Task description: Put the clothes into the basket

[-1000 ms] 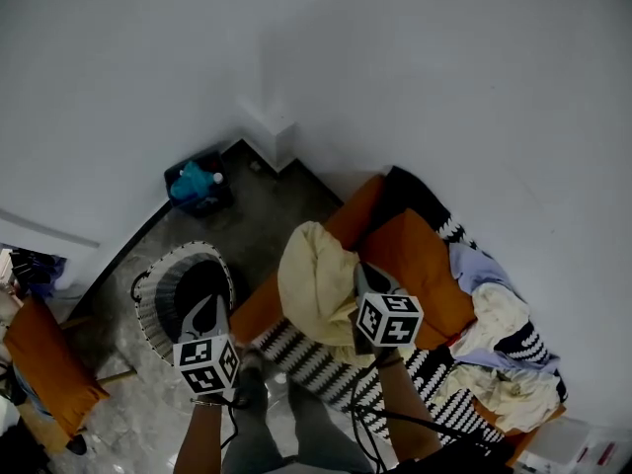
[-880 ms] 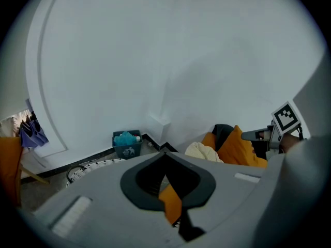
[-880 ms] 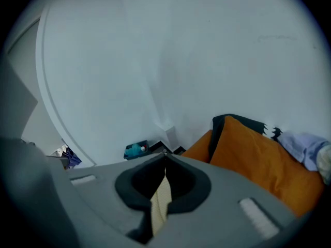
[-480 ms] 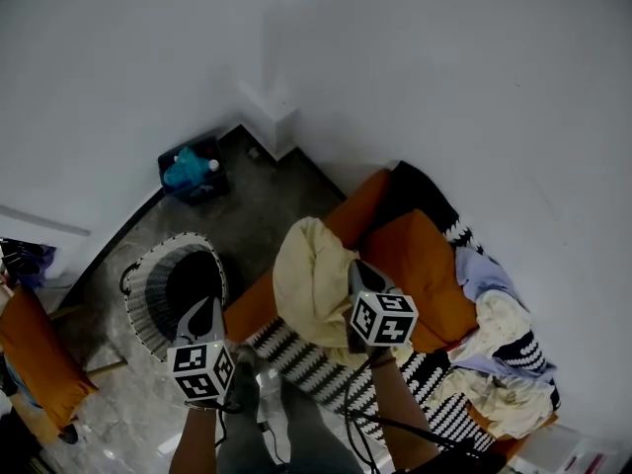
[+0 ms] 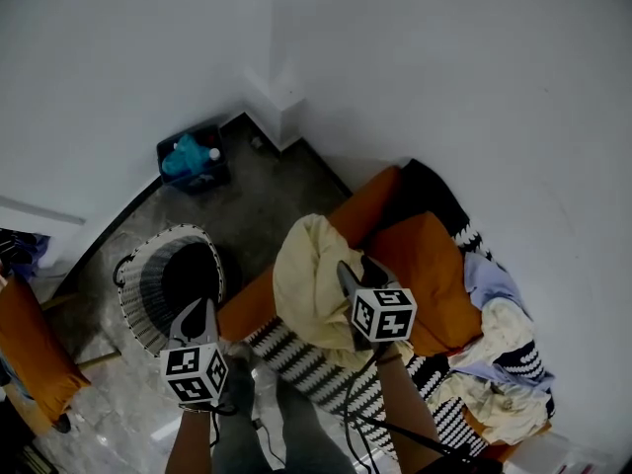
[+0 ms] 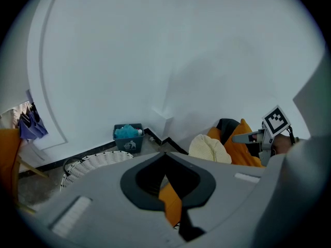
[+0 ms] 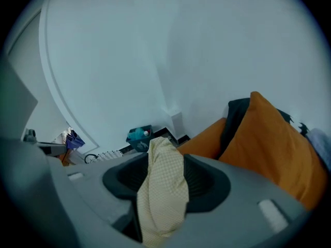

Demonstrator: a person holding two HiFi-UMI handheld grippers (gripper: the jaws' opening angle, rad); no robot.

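**Item: pale yellow garment** (image 5: 306, 289). Bunched and puffed, at the centre of the head view. It hangs in front of the orange sofa (image 5: 434, 265), over the sofa's left end, and not over the basket. In the right gripper view its checked cloth lies between the two jaws.

**Right gripper** (image 5: 355, 265). Just right of the garment. The jaws have just been opening and now stand apart. The cloth is between them but no longer pinched.

**Left gripper** (image 5: 202, 309). Lower left of the frame, beside the basket. The jaws are together on nothing.

**Basket** (image 5: 138, 304). Round, woven in black and white, with a dark and seemingly empty interior. It stands on the floor to the left of the garment, near but clearly apart.

**Hazards (judged).**
- The garment is loose while off to one side of the basket, so it may drop on the sofa edge or the floor short of the rim.
- A fold may snag on a jaw and drag as the gripper moves.
- A wide, floppy piece may drape over the rim instead of going in.

**Surface and room.**
- Grey stone-look floor (image 5: 267, 200).
- Plain white walls (image 5: 444, 87) meeting at a corner, with a dark skirting.
- Black-and-white patterned throw (image 5: 306, 363) on the sofa seat.
- More clothes (image 5: 499, 363) piled at the lower right.
- Small blue bin (image 5: 193, 161) at the upper left.
- Orange seat (image 5: 25, 354) at the left edge.
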